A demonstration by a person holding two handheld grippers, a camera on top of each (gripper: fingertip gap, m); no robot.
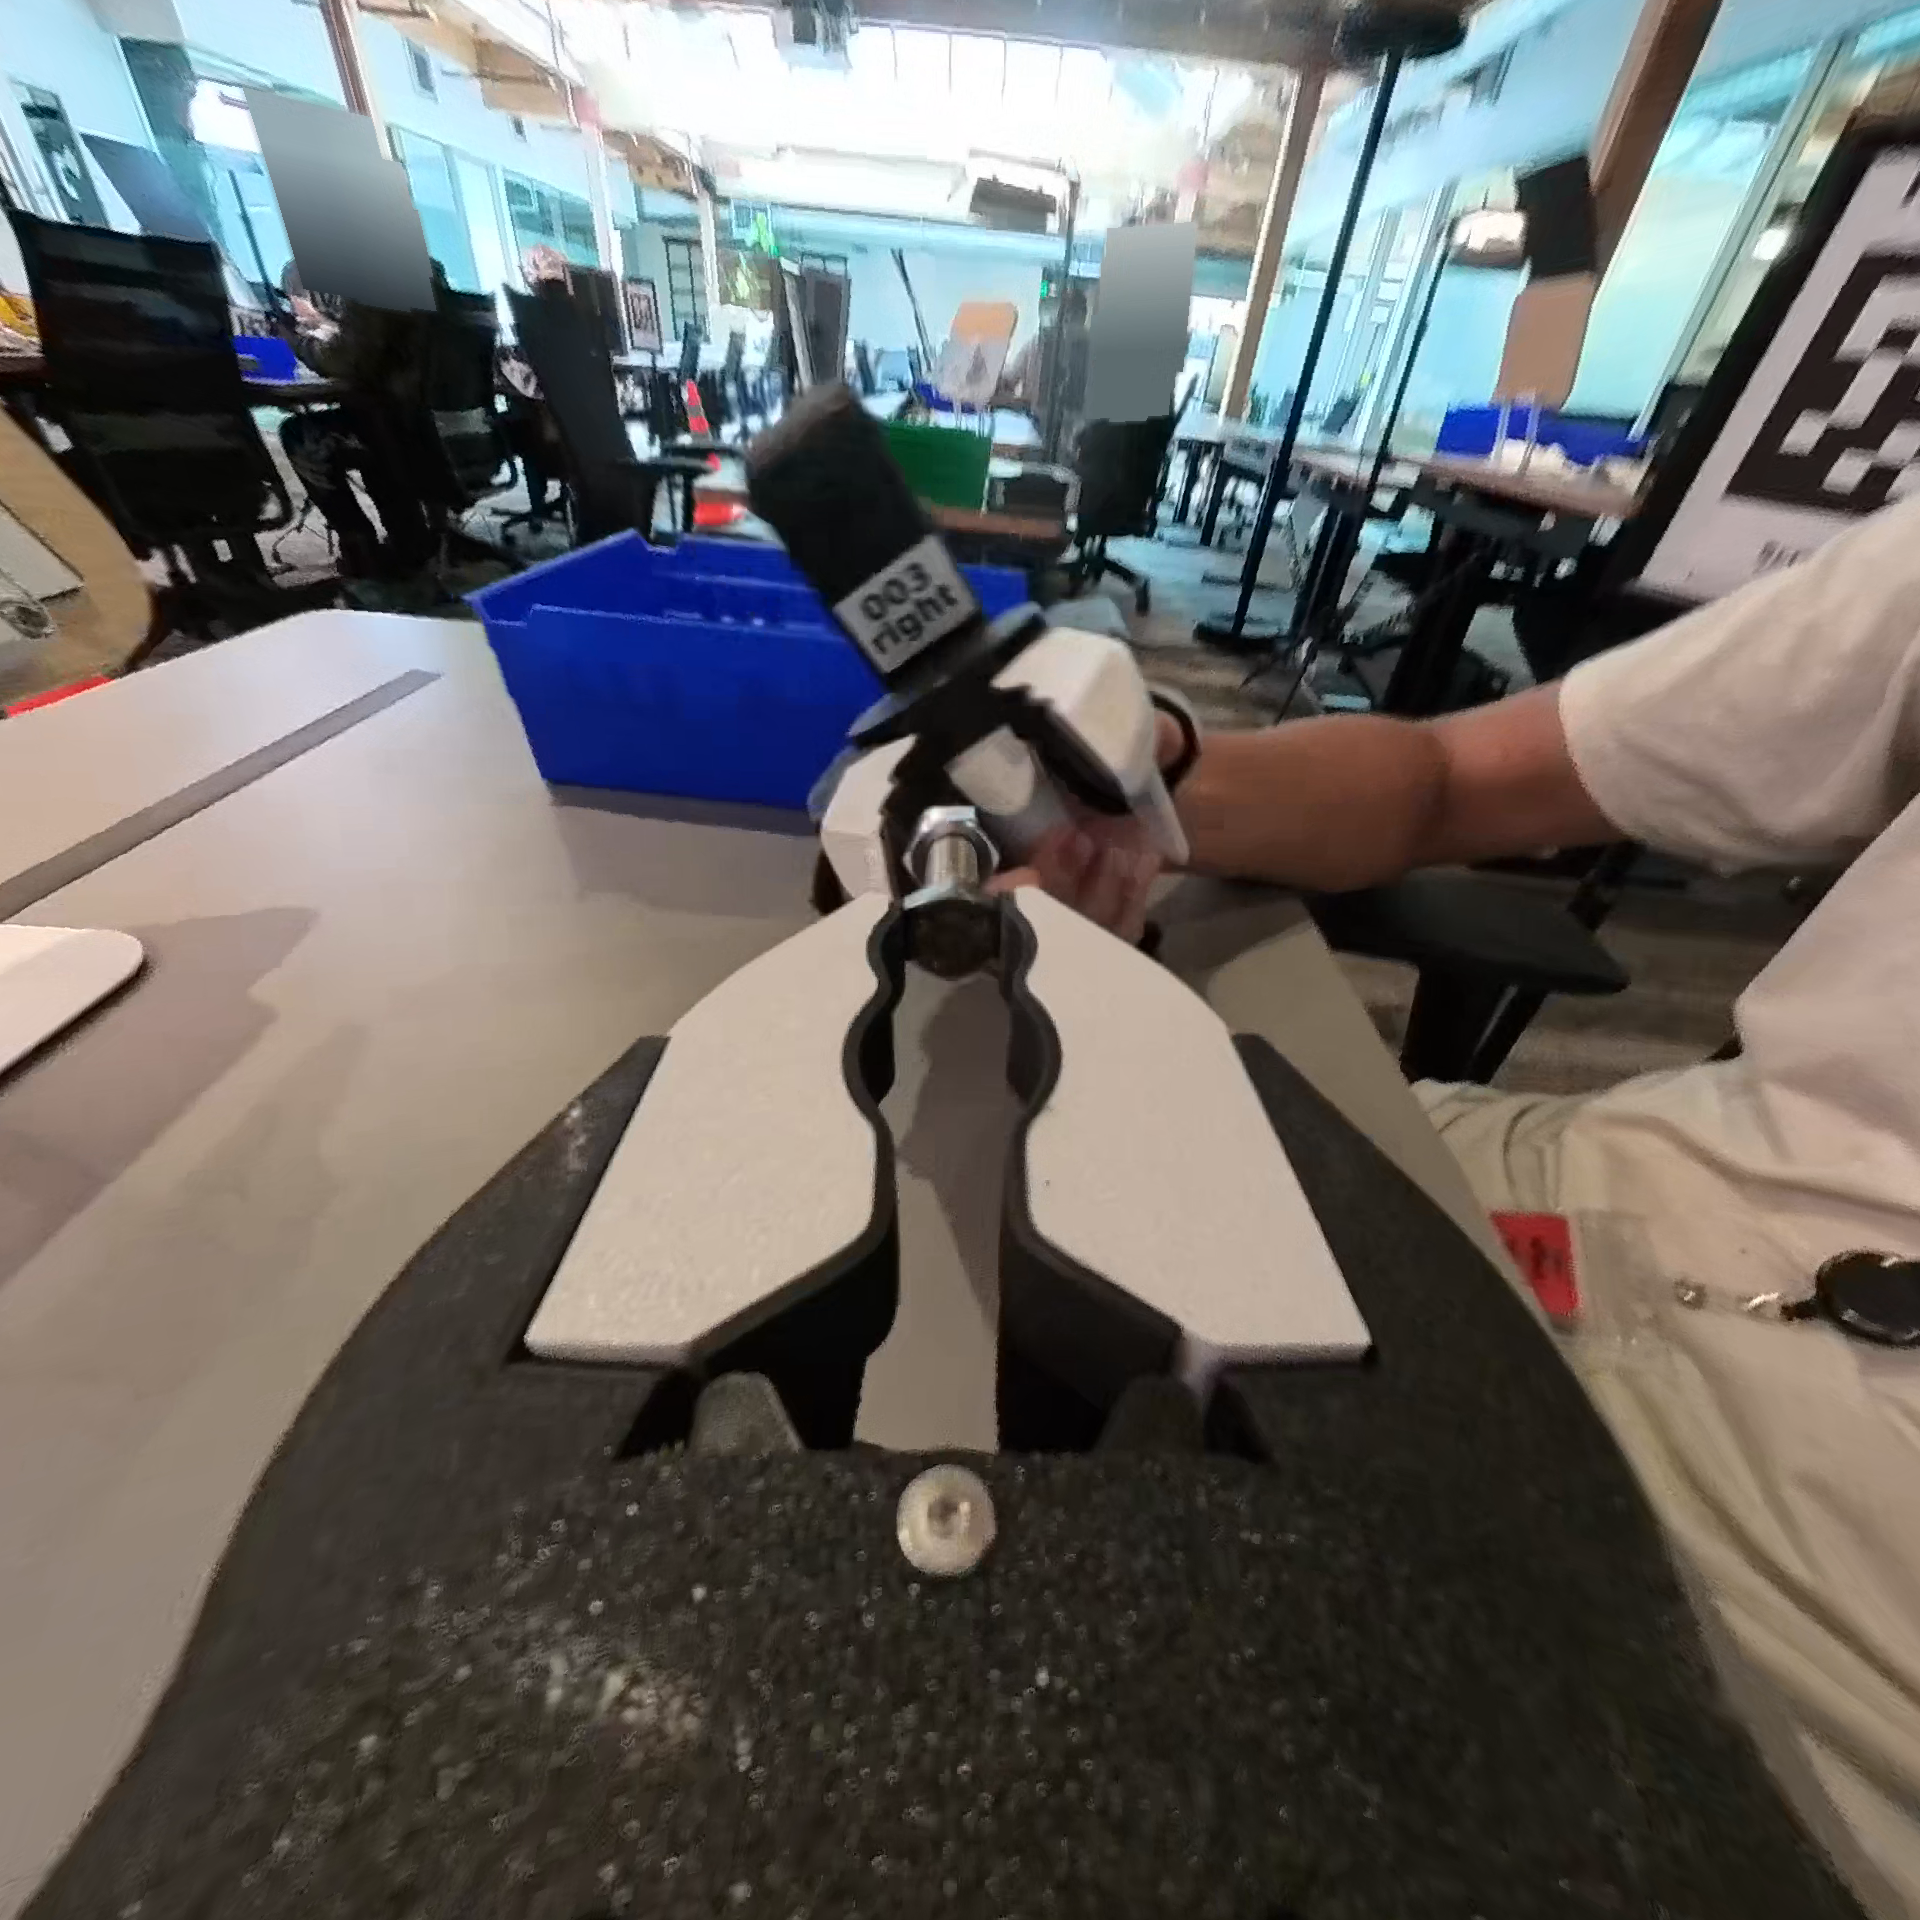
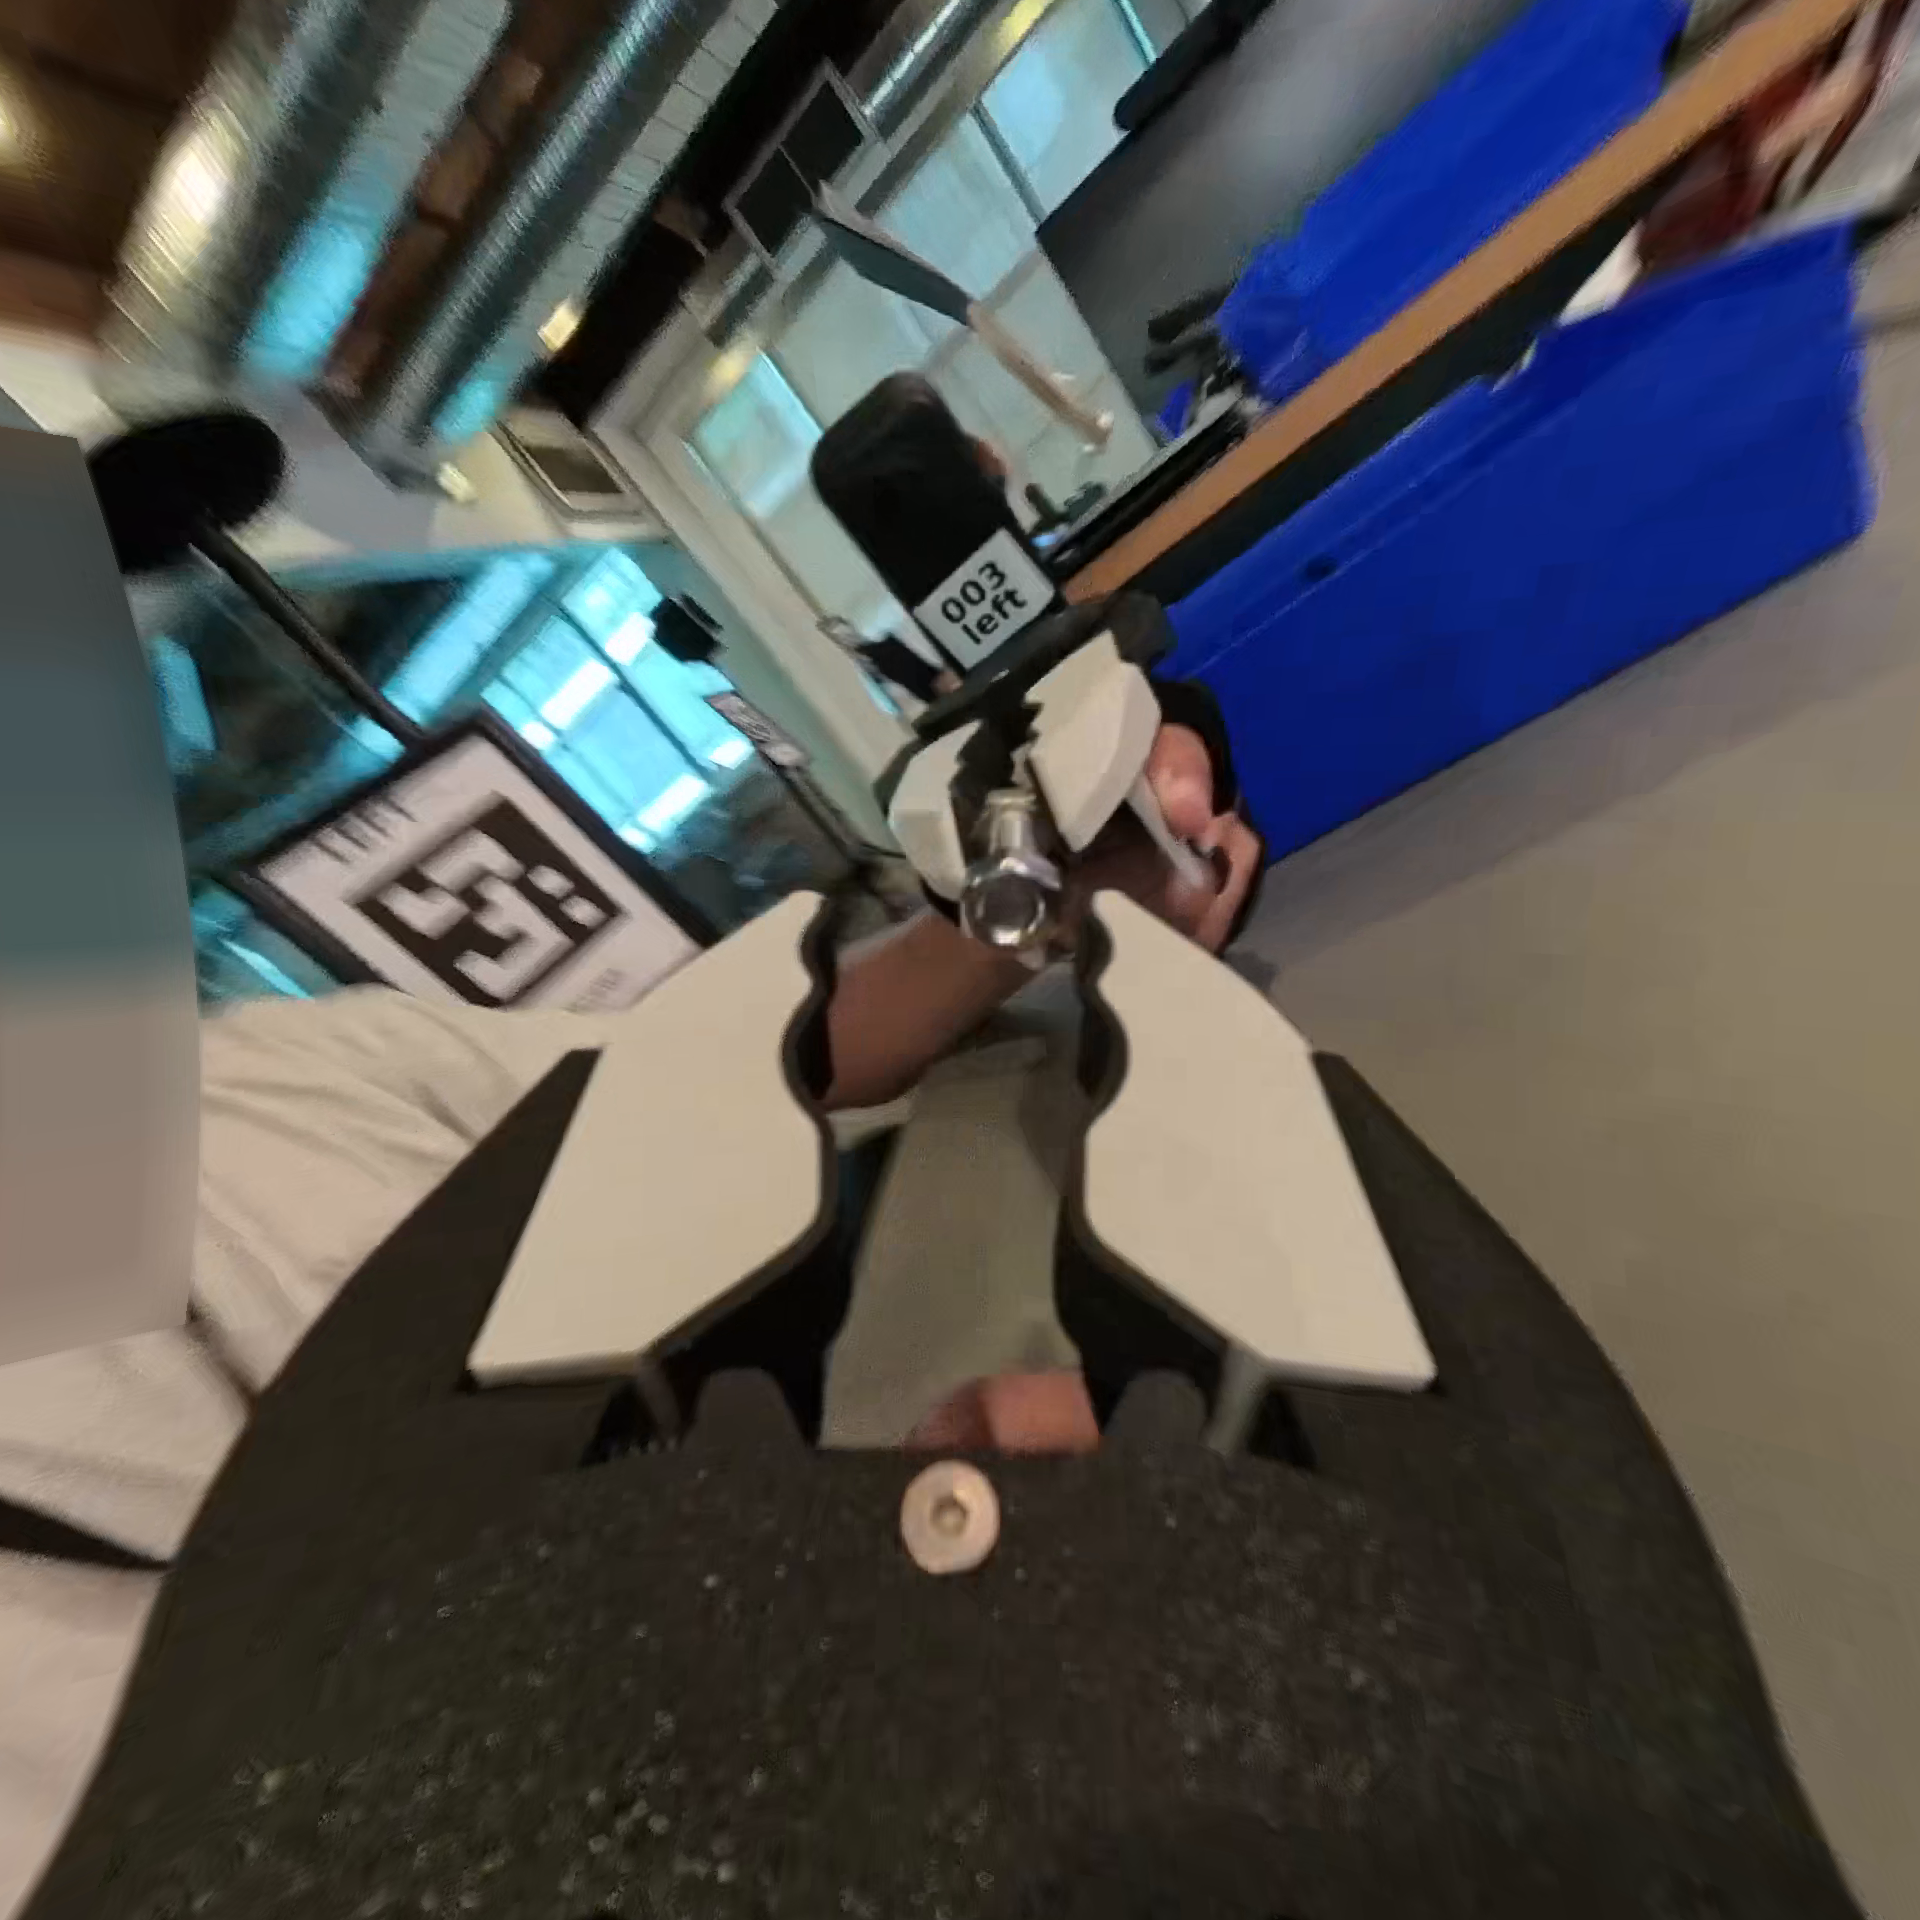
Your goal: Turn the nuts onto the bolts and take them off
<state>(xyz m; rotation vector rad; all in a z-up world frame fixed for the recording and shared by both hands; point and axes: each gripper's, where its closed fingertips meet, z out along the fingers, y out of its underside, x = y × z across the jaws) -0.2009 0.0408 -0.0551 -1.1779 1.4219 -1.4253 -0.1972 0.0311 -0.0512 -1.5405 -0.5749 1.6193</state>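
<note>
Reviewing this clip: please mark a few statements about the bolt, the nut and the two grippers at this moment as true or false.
1. The left gripper is shut on the hexagonal head of the silver steel bolt. True.
2. The silver hexagonal nut lies loose on the grey table. False: it sits on the bolt's shank, held above the table.
3. The right gripper is clamped tight on the nut. False: its jaws stand apart, with the nut near its fingertips, closer to one of them.
4. A blue plastic bin stands on the table beyond both grippers. True.
</note>
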